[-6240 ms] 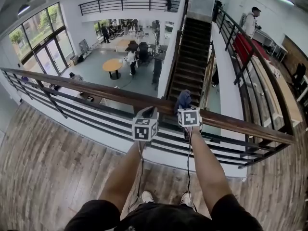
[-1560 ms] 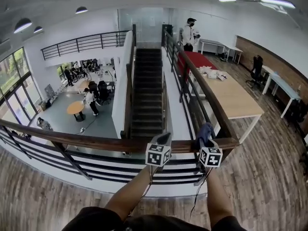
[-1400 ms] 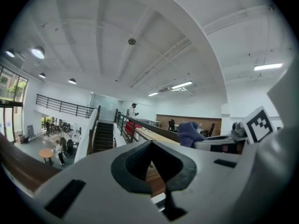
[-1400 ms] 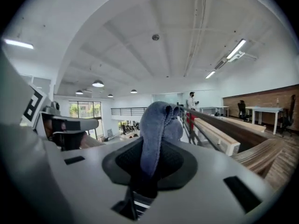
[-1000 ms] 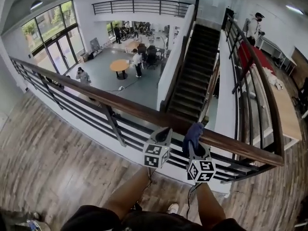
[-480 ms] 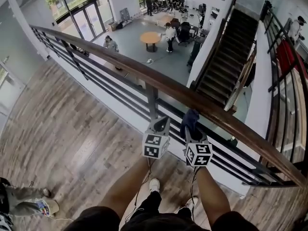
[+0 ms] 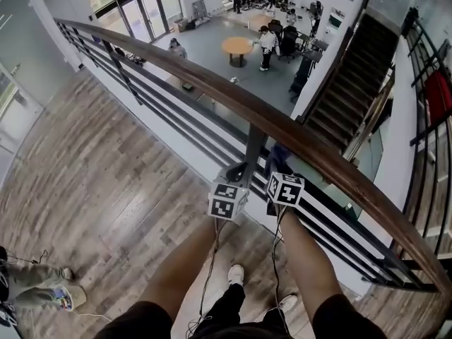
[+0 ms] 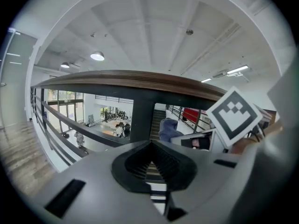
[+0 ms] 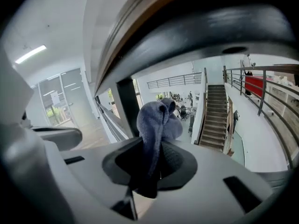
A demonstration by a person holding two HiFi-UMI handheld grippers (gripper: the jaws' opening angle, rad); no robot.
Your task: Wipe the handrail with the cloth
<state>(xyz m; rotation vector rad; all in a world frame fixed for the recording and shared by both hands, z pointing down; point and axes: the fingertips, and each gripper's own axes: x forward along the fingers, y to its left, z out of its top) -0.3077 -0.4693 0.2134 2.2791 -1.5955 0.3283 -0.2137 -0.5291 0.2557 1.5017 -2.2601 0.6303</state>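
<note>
Change since half a second ago: right claw (image 7: 277, 172) has dropped. The cloth (image 7: 278, 158) was up at the handrail (image 7: 212, 87) then; now it hangs below, with the rail's dark underside passing above and ahead of the claw in the right gripper view. No contact between cloth and wood can be made out. Left claw (image 7: 236, 171) has come down alongside, just to the right claw's left.

Reading: the wiping stroke looks interrupted, or that stretch finished. To wipe again the cloth must go back up onto the brown top face, probably further left, where a long run of rail lies.

Claw states:
- Right claw (image 9: 154, 164): jaws clamped on the cloth (image 9: 157, 119).
- Left claw (image 8: 150, 164): jaws drawn together, nothing between them.

Cloth: blue-grey, soft, bunched into a rounded wad. It stands up out of the right claw's jaws, with a dark tail pinched down between them. Beyond the wad is a black post (image 9: 125, 107).

Handrail (image 8: 131, 77): brown wood top over dark metal, running above both claws; no dirt or wet streak can be told at this range.
</note>
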